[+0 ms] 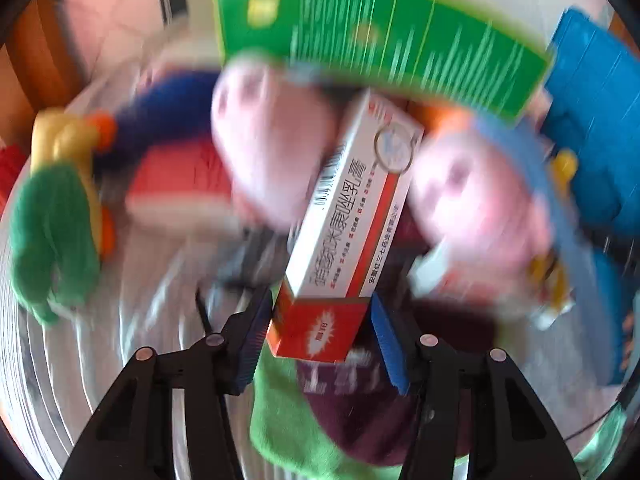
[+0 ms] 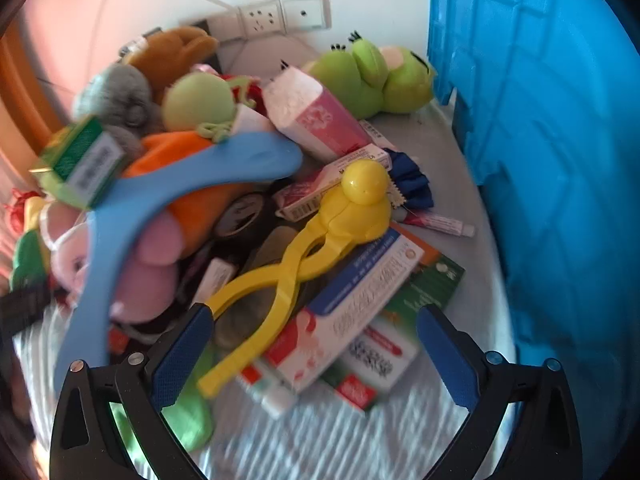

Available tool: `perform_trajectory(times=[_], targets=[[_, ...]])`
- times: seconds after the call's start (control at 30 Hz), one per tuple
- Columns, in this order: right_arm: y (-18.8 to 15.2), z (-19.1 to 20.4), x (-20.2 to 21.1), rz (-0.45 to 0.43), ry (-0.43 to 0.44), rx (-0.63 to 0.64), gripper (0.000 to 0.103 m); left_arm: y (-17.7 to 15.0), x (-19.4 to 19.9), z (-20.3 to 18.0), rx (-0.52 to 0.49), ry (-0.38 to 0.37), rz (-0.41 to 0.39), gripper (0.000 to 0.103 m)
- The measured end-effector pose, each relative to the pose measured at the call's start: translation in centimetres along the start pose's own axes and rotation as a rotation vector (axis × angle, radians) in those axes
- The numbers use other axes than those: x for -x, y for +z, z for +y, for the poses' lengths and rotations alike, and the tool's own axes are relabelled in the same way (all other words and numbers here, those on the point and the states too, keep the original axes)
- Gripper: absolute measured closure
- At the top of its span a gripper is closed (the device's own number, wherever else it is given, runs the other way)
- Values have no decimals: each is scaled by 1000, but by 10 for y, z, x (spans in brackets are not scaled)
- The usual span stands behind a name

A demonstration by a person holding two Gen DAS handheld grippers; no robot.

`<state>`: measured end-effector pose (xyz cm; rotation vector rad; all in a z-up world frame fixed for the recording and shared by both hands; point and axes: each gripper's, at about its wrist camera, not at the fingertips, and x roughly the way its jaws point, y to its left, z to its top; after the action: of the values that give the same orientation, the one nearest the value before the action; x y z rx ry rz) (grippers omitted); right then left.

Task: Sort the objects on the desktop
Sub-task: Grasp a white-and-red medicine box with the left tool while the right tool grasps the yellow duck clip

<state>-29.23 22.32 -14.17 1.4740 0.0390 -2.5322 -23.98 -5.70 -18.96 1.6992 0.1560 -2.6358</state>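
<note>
Your left gripper (image 1: 320,336) clamps the red end of a white-and-red ointment carton (image 1: 352,216) between its blue pads, long axis pointing up and slightly right, away from the camera; Chinese print runs along its side. A green box (image 1: 380,48) crowds it above. Your right gripper (image 2: 316,352) stands wide and empty over the heap around yellow tongs (image 2: 304,256), the blue bin wall (image 2: 560,160) close on the right.
</note>
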Motion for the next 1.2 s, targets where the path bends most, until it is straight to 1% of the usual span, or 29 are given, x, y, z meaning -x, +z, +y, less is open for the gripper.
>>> perform_trajectory(times=[0.07, 0.13, 0.17, 0.2, 0.23, 0.27, 0.33, 0.43, 0.5, 0.57, 0.67, 0.73, 0.77, 0.8, 0.83, 0.93, 1.0, 1.1, 1.17, 1.2], targets=[[4, 3, -18, 34, 14, -8, 0, -14, 3, -2, -31, 37, -11, 57], [1, 5, -39, 113, 48, -30, 1, -21, 9, 1, -22, 36, -6, 59], [-2, 6, -41, 106, 61, -34, 4, -24, 11, 4, -8, 28, 6, 59], [-3, 7, -39, 100, 71, -36, 10, -28, 12, 9, 12, 19, 16, 60], [-5, 7, -37, 108, 32, -23, 38, -32, 13, 13, 26, 21, 23, 60], [-8, 8, -34, 109, -39, 8, 41, -36, 14, 17, 37, 23, 30, 60], [-15, 1, -29, 115, -6, 7, 49, -46, 21, 23, 54, 29, 34, 61], [-27, -3, -19, 133, 17, 18, 58, -59, 34, 30, 62, 32, 26, 61], [-37, 1, -11, 147, 36, 53, 59, -65, 46, 36, 67, 29, 8, 61], [-51, 8, -1, 166, 38, 101, 59, -69, 58, 41, 82, 26, -21, 60], [-66, 9, 11, 194, 49, 125, 58, -74, 78, 54, 120, 54, -72, 59], [-74, 6, 18, 207, 56, 123, 56, -76, 89, 65, 149, 91, -96, 49], [-77, 4, 21, 209, 62, 111, 56, -77, 93, 71, 164, 110, -102, 43], [-78, 1, 23, 206, 65, 95, 53, -79, 95, 76, 176, 123, -103, 41], [-79, -2, 26, 201, 67, 82, 45, -81, 98, 80, 184, 126, -102, 41], [-77, -6, 35, 171, 40, 72, 31, -88, 103, 97, 209, 147, -93, 40], [-75, -5, 43, 143, 36, 70, 28, -98, 102, 117, 244, 157, -91, 40], [-67, -3, 51, 112, 36, 80, 19, -98, 91, 128, 299, 136, -94, 40], [-65, 4, 51, 104, 39, 85, 19, -96, 89, 128, 309, 119, -110, 40], [-63, 0, 51, 100, 44, 85, 19, -95, 88, 127, 305, 111, -126, 40]])
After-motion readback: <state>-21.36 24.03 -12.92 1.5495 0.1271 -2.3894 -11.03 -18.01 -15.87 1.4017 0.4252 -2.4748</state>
